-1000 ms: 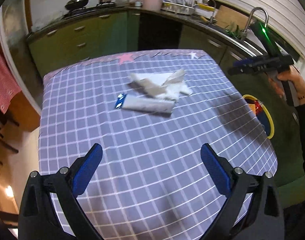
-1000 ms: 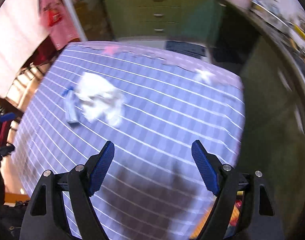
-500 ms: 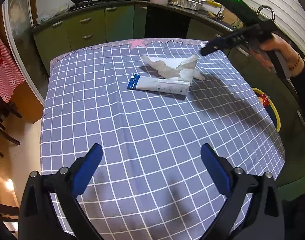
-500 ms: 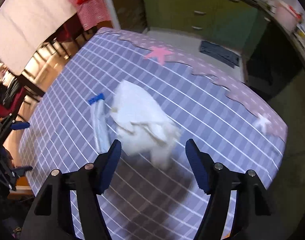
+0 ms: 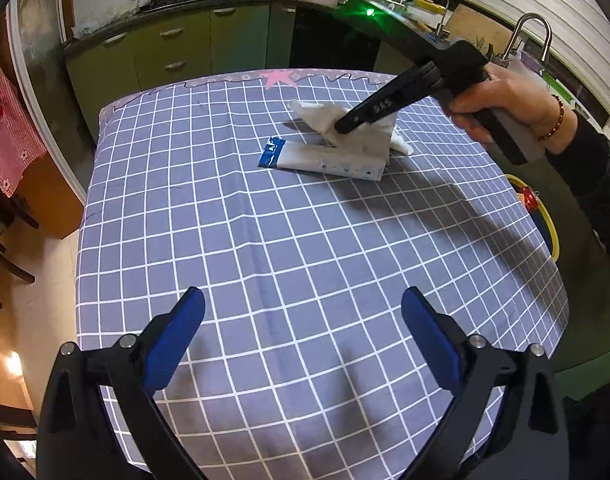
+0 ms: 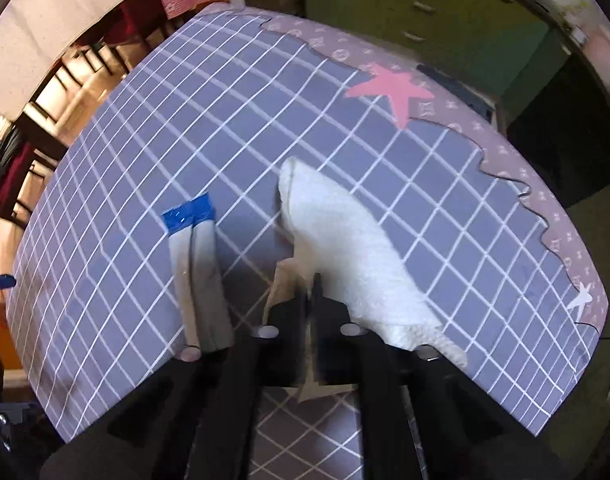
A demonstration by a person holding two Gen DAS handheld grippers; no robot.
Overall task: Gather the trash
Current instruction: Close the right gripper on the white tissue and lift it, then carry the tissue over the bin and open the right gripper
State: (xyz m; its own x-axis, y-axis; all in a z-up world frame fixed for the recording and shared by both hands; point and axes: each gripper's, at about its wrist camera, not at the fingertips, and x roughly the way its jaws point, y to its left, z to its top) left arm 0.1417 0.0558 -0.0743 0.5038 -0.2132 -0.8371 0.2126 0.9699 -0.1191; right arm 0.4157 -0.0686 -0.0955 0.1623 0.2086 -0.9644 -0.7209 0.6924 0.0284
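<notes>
A crumpled white paper towel [image 5: 365,130] [image 6: 345,240] lies on the grey checked tablecloth [image 5: 265,240] near the far edge. A flattened white tube with a blue end [image 5: 321,158] [image 6: 197,264] lies beside it. My right gripper [image 5: 343,125] [image 6: 311,292] is down on the towel with its jaws shut on a fold of it. My left gripper [image 5: 303,332] is open and empty over the near part of the table, well short of the trash.
A yellow-rimmed bin [image 5: 539,216] with trash inside stands on the floor off the table's right edge. Green kitchen cabinets [image 5: 193,48] and a sink counter [image 5: 525,56] lie behind. Chairs [image 5: 5,248] stand at the left.
My right gripper came in from the right, dropped onto the paper towel and shut on it. My left gripper stayed open over the near table.
</notes>
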